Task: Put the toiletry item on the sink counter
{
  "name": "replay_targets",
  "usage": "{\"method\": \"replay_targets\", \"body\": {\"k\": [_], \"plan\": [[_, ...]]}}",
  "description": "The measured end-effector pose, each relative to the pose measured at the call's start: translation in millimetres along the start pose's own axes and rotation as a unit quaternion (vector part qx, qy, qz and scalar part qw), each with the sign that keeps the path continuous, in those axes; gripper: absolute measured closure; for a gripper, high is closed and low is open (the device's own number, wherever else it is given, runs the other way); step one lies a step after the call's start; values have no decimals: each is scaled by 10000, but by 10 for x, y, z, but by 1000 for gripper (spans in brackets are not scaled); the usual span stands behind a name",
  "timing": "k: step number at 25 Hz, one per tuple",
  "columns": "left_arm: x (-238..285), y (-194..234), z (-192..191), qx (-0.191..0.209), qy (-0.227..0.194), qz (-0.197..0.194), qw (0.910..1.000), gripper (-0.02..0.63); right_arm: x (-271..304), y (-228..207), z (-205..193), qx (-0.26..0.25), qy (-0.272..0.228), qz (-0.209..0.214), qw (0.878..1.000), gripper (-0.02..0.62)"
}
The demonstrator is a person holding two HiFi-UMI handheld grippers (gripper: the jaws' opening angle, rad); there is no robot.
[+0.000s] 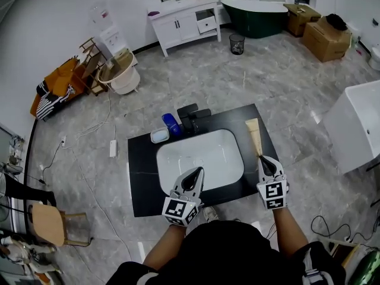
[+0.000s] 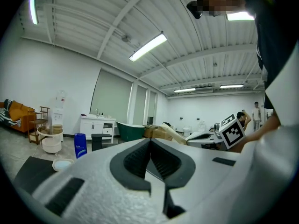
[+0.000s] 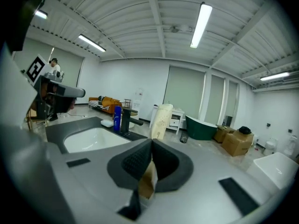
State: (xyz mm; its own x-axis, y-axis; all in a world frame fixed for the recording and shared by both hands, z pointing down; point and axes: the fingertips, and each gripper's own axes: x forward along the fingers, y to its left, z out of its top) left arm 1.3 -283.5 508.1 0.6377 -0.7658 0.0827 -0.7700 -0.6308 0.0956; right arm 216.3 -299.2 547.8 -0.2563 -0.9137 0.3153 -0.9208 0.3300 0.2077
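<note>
The right gripper [image 1: 261, 158] has its jaws pressed narrow on the flat crimped end of a cream-coloured plastic tube [image 1: 254, 134]. The tube runs from the jaws toward the far side, above the right strip of the black stone sink counter [image 1: 139, 183]. No view shows whether the tube's far end rests on that surface. This gripper sits over the counter's near right part, its marker cube toward the person.

The left gripper [image 1: 199, 170] has its jaws together with nothing between them. It hovers at the near rim of the white rectangular basin [image 1: 202, 156] sunk into the middle of the counter, well apart from the tube.

At the basin's far edge stands a black angular faucet [image 1: 191, 116]. A blue plastic bottle [image 1: 171, 124] stands upright just left of it. A pale blue soap dish [image 1: 160, 136] lies just beside the bottle, slightly nearer and to the left.

The counter stands on a grey marbled tile floor [image 1: 279, 82]. Far off against the wall is a white vanity cabinet [image 1: 184, 19], with a dark green bathtub [image 1: 255, 13] to its right and a black mesh waste bin [image 1: 237, 43] between them on the floor. Brown cardboard boxes [image 1: 325, 39] sit at the far right. A wooden chair [image 1: 50, 224] stands at the near left.
</note>
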Motion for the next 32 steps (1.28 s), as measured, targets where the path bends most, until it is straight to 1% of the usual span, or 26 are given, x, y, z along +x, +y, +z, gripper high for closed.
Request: {"method": "replay_targets", "body": {"k": [6, 10, 16, 21, 27, 29, 32], "plan": [[-4, 230, -116, -90, 119, 178, 9997, 597, 386, 78, -279, 24, 365, 198, 9991, 588], [-37, 367, -174, -135, 170, 300, 9993, 597, 594, 137, -513, 10, 670, 259, 9974, 588], [-117, 532, -239, -138, 203, 486, 9985, 597, 812, 182, -868, -186, 1205, 332, 9920, 588], [-198, 656, -283, -188, 246, 581, 9978, 597, 1011, 232, -1120, 59, 1558, 371, 9871, 588], [-270, 777, -332, -275, 242, 683, 9970, 597, 1241, 276, -1275, 105, 1795, 383, 9830, 588], [-303, 816, -324, -279, 236, 714, 9968, 597, 1302, 284, -1303, 10, 1849, 400, 9819, 588], [-345, 886, -325, -287, 234, 761, 9964, 597, 1341, 303, -1396, -54, 2101, 436, 9767, 586]]}}
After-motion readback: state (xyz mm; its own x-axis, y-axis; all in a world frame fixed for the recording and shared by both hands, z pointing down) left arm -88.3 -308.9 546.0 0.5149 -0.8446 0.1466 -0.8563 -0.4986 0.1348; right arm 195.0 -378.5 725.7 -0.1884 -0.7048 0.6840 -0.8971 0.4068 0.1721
